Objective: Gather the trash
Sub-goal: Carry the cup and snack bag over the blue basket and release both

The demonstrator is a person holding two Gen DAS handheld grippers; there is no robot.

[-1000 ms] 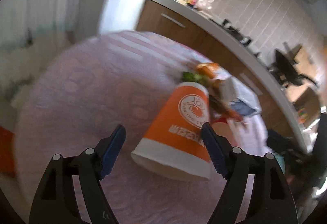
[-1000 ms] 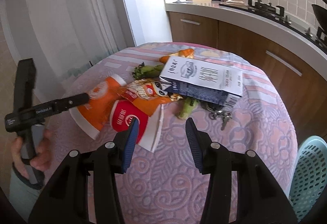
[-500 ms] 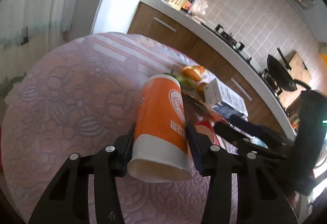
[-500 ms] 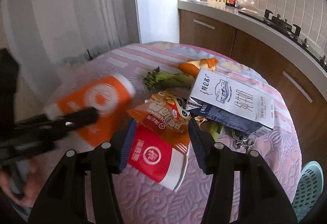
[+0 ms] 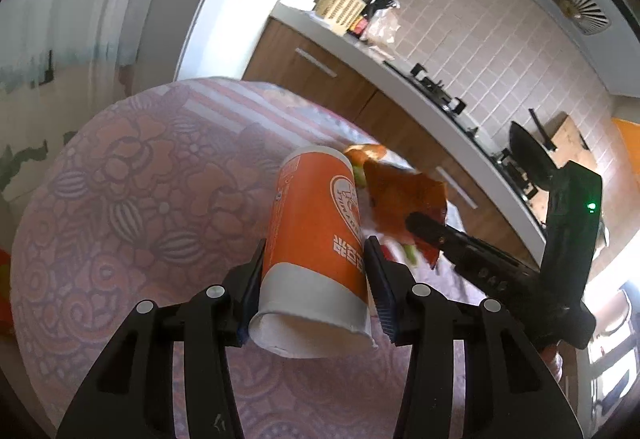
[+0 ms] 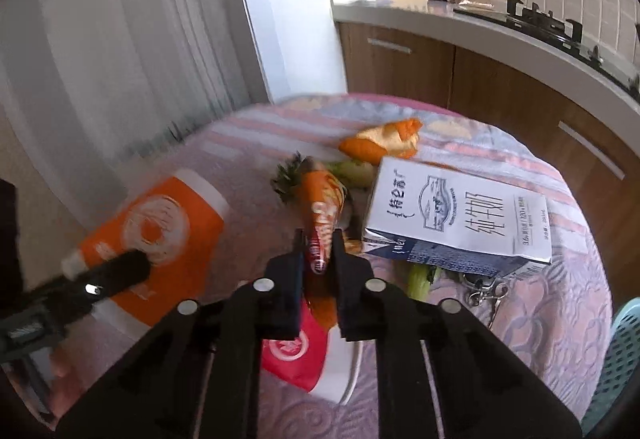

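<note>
My left gripper [image 5: 314, 271] is shut on an orange paper cup [image 5: 316, 235] and holds it above the round table; the cup also shows in the right wrist view [image 6: 156, 239]. My right gripper [image 6: 318, 243] is shut on an orange snack wrapper [image 6: 322, 215], lifted off the pile; the wrapper also shows in the left wrist view [image 5: 404, 203]. On the table lie a red paper cup [image 6: 296, 355], a white and blue milk carton [image 6: 456, 219], orange peel [image 6: 380, 143], green vegetable scraps [image 6: 288, 179] and keys [image 6: 482, 289].
The table [image 5: 120, 199] has a pink patterned cloth. A teal plastic basket [image 6: 616, 359] stands at the table's right edge. A kitchen counter [image 6: 480, 23] with a hob, bottles and a wicker basket runs behind. Curtains hang on the left.
My left gripper has closed on the orange cup and lifted it. My right gripper has closed on the snack wrapper and raised it from the pile.
</note>
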